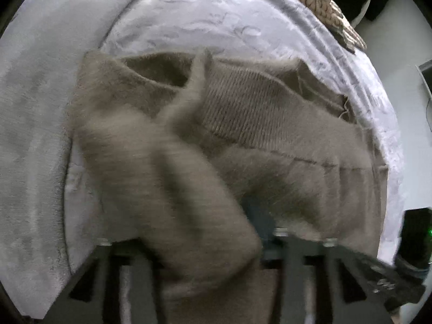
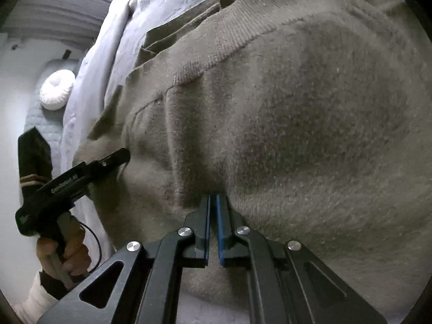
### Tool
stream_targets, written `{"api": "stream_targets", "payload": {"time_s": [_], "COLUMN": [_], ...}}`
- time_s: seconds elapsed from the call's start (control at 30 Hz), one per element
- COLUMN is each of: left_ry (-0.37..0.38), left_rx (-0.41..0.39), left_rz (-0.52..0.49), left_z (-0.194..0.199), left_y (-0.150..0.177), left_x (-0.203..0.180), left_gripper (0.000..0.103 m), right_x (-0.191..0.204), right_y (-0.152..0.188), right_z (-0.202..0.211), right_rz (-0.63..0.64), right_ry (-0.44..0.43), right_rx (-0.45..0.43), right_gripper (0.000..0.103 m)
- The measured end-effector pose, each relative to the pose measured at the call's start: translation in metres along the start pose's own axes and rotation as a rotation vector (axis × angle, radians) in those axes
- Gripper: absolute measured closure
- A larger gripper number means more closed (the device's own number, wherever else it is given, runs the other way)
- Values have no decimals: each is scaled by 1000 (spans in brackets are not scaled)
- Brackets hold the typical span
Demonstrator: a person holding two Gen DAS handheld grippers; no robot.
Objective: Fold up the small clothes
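Sweater (image 2: 283, 113), a fuzzy taupe knit, lies spread over a pale grey bedsheet (image 1: 210, 19), its ribbed hem running close along the sheet's far edge. One sleeve (image 1: 172, 178) is lifted and blurred, draped over the left gripper (image 1: 216, 243); its fingers are buried in cloth, so its grip cannot be told. The right gripper (image 2: 214, 205) has its blue-padded jaws pressed together, pinching a fold of the knit. A hand (image 2: 64, 253) holds the left tool's handle beyond the garment's left edge. A plush grey blanket (image 1: 35, 135) borders the sheet; bare sheet remains above. A white round cushion (image 2: 56, 89) rests beyond.
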State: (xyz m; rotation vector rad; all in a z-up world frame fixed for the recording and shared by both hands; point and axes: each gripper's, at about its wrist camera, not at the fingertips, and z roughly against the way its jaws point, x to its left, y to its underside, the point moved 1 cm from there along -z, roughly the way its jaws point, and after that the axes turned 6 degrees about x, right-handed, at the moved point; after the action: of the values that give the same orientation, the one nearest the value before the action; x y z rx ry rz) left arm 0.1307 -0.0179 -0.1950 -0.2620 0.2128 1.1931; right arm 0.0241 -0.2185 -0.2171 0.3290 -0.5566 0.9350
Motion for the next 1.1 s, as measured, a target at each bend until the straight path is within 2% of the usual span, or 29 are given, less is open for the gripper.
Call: {"api": "stream_targets", "payload": {"time_s": [0.03, 0.1, 0.27, 0.4, 0.57, 0.73, 0.83, 0.93, 0.97, 1.03, 1.1], "left_ry": [-16, -32, -19, -19, -3, -11, -23, -100, -130, -150, -134], "left_rx": [-15, -45, -146, -209, -253, -231, -154, -102, -87, -72, -75], "left_rz": [-7, -21, -80, -185, -357, -537, -607, -652, -662, -664, -667], "left_z": [4, 14, 49, 71, 81, 59, 23, -18, -31, -44, -46], "left_y": [0, 1, 3, 2, 2, 10, 18, 31, 33, 38, 46], "left_x": [-2, -6, -38, -87, -168, -252, -293, -317, -319, -321, -322], "left_gripper": [74, 75, 75, 75, 75, 75, 75, 74, 72, 55, 52], "right_x": [-2, -11, -27, -42, -74, -131, -163, -179, -181, -186, -192], "right_y": [0, 1, 6, 11, 22, 34, 43, 49, 50, 53, 56], "right_z": [1, 5, 6, 20, 64, 106, 109, 106, 105, 106, 106], "right_rz": [-3, -7, -18, -33, -65, -162, -228, -271, -275, -275, -280], "right_ry": [-12, -40, -118, -174, -225, -240, -230, -286, -298, -308, -319], "right_rx": [1, 14, 40, 20, -71, -154, -152, -151, -152, -155, -154], "right_gripper": [98, 98, 98, 98, 97, 97, 97, 97, 97, 97, 97]}}
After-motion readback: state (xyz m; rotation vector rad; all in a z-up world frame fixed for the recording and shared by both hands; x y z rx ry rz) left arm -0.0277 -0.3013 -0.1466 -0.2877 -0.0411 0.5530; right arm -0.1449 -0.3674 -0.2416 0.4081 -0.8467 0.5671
